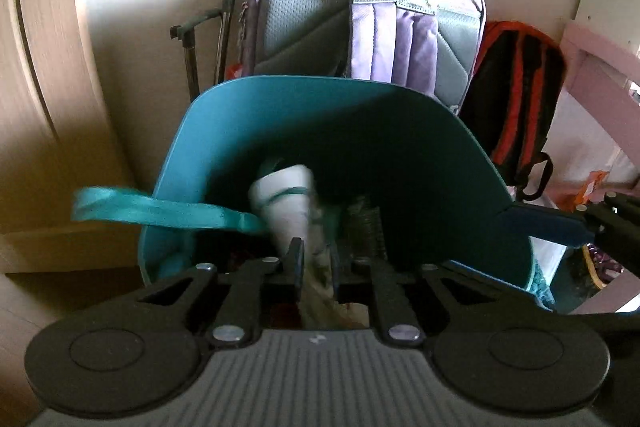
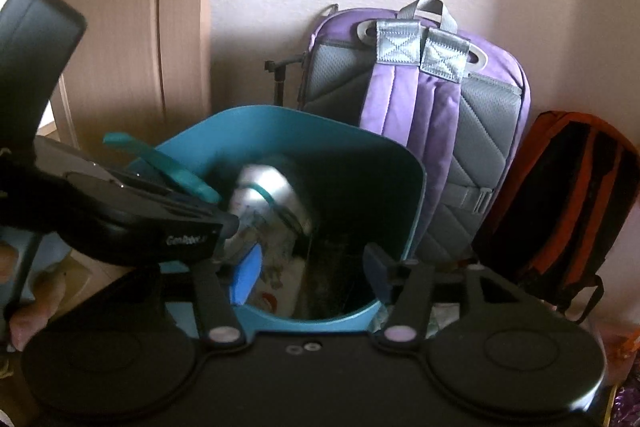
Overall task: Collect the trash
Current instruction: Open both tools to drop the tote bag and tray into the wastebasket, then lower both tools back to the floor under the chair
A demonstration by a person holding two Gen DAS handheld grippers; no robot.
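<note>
The left gripper point(image 1: 316, 267) is closed narrowly on a pale crumpled wrapper point(image 1: 316, 279) just above the teal bin point(image 1: 400, 131), the wrapper's long axis running away along the fingers into the bin. The right gripper point(image 2: 310, 267) stands wide, straddling the bin's near rim. "GenRobot" reads on the left tool's side. Inside lies a blurred white cup point(image 1: 284, 199). Behind stand a purple backpack point(image 2: 440, 115) and an orange-black bag point(image 2: 560, 195).

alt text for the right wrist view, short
A teal trash bin fills the centre with the left claw reaching in from the left, pinching a crumpled plastic bottle over it. The right claw is open at the near rim, and a purple backpack leans on the wall behind.
</note>
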